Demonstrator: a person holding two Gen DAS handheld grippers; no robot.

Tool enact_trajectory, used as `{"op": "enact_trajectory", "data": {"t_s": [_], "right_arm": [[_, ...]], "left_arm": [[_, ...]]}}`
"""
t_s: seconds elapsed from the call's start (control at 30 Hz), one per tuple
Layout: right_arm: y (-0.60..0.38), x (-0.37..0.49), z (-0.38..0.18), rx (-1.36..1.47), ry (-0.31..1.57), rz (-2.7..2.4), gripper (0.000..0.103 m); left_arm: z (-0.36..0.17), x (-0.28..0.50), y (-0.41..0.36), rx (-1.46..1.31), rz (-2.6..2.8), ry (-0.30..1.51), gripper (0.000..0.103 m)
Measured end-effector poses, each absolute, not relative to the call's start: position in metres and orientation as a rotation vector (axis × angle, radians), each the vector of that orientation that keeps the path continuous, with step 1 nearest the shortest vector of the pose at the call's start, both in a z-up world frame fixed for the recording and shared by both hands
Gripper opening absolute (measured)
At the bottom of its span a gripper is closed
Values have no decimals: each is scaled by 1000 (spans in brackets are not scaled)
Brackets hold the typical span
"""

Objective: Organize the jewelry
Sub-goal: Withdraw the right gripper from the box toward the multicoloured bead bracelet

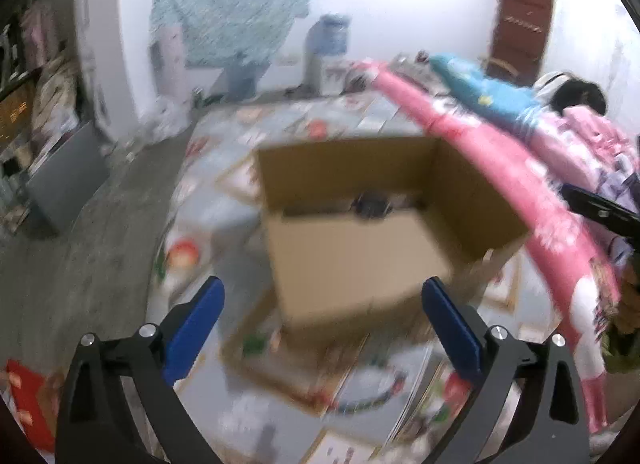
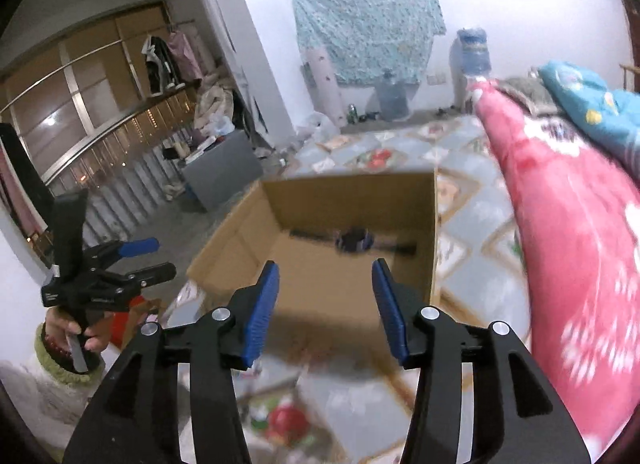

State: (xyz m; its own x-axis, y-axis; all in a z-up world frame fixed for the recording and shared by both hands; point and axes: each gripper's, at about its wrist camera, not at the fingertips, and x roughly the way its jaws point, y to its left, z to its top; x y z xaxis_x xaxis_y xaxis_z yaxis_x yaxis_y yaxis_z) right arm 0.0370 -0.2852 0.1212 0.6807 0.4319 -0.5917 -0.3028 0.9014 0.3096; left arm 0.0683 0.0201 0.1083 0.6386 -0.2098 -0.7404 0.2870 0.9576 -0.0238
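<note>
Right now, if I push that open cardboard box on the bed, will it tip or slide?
The cardboard box looks nearly empty, so probably light. On the soft quilt it would likely slide or skew rather than tip. Its thin walls may flex.

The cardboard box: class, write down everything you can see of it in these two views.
The cardboard box is plain brown corrugated card, open at the top, with no lid in view. It stands upright on a patterned bedspread, beside a pink blanket. Inside, on its floor near the far wall, lie a small dark round item and some dark elongated things, too blurred to name. Nothing grips the box: both grippers hang in front of it, apart from it.
</note>
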Motion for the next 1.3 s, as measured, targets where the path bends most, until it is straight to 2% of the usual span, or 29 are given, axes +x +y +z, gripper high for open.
{"op": "enact_trajectory", "data": {"t_s": [0.17,0.27,0.43,0.5,0.83,0.9,1.13,1.3], "right_arm": [[-263,21,49,251,874,365,47],[-243,22,13,260,971,351,47],[-215,30,-7,214,1014,336,47],[-211,34,-5,194,998,324,54],[-180,36,-21,28,994,265,68],[-175,31,-22,-14,982,245,76],[-163,29,-35,-94,999,194,83],[-157,30,-40,-133,1010,179,93]], "left_arm": [[34,51,17,87,-202,969,97],[6,50,11,95,-195,992,97],[-25,46,1,201,-144,1033,97],[-27,39,8,162,-154,1036,97],[-34,23,13,153,-170,995,99],[-36,20,12,155,-168,985,99],[-31,22,8,159,-171,1008,99],[-32,25,9,164,-181,1009,99]]}}
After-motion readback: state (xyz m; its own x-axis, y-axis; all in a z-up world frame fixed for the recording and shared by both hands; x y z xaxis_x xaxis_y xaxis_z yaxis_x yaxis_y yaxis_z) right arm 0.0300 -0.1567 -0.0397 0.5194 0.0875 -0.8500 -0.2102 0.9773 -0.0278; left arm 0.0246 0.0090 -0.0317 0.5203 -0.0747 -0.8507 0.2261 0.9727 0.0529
